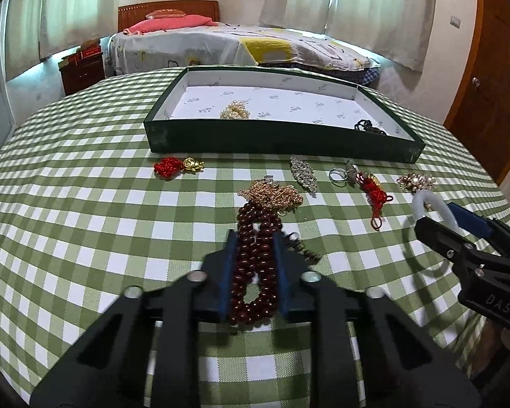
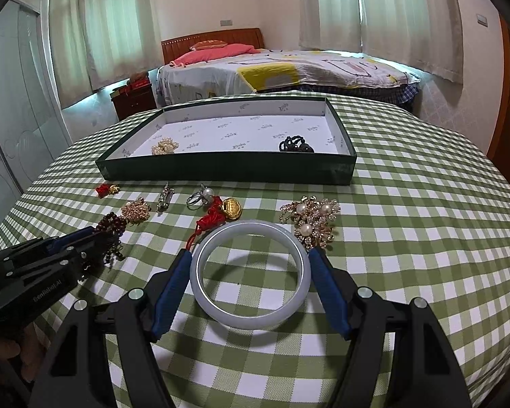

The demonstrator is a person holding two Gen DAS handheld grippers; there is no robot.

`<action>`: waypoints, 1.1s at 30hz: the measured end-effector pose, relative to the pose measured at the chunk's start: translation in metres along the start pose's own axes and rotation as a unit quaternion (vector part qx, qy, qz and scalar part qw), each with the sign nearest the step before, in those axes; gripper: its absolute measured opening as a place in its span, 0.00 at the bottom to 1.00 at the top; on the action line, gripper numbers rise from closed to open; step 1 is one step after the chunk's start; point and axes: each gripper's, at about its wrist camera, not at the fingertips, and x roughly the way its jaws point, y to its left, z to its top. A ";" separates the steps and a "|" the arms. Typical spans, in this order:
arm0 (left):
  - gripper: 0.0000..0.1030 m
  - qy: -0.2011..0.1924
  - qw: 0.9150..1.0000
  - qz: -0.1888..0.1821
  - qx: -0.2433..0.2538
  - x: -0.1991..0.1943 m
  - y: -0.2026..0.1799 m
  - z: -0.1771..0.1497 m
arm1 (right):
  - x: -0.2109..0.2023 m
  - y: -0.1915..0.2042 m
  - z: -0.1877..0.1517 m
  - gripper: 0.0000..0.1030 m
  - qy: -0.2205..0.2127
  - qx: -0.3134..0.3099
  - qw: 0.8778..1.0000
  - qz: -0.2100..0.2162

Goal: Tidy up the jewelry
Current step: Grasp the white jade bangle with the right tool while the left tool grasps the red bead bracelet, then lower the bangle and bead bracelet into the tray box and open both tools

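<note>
Left wrist view: dark red bead strand (image 1: 255, 258) clamped between left gripper (image 1: 254, 238) jaws, long axis running away toward the green tray (image 1: 282, 139); open checked tablecloth (image 1: 85, 221) at left. Right wrist view: white bangle (image 2: 250, 272) lying flat, gripped across its width by right gripper (image 2: 250, 255); bare cloth at right.

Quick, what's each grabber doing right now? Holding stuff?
Left hand-held gripper: shut on the dark red bead necklace.
Right hand-held gripper: shut on the white bangle.
</note>
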 end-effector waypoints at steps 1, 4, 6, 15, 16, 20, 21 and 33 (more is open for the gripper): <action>0.15 0.000 1.000 -0.002 0.000 0.000 0.000 0.000 | 0.000 0.001 0.000 0.67 0.000 -0.001 1.000 0.000; 0.11 -0.004 1.000 -0.004 0.002 -0.002 -0.001 -0.001 | -0.001 0.003 0.000 0.67 -0.003 -0.002 1.000 -0.001; 0.10 -0.006 1.000 -0.006 0.005 -0.005 -0.002 -0.001 | -0.002 0.002 0.000 0.67 -0.006 -0.003 1.000 -0.001; 0.10 -0.029 0.999 -0.004 0.014 -0.019 -0.003 0.003 | -0.005 0.004 0.002 0.67 -0.013 -0.004 1.000 -0.003; 0.10 -0.033 0.999 -0.003 0.018 -0.021 -0.004 0.004 | -0.005 0.004 0.002 0.67 -0.014 -0.004 1.000 -0.003; 0.10 -0.051 0.998 -0.001 0.028 -0.028 -0.007 0.012 | -0.008 0.005 0.005 0.67 -0.020 -0.003 1.000 -0.001; 0.10 -0.055 0.998 -0.001 0.030 -0.028 -0.008 0.014 | -0.009 0.005 0.007 0.67 -0.021 -0.003 1.000 0.000; 0.10 -0.095 0.995 -0.014 0.033 -0.028 -0.014 0.066 | -0.009 0.002 0.052 0.67 -0.058 -0.008 0.998 -0.003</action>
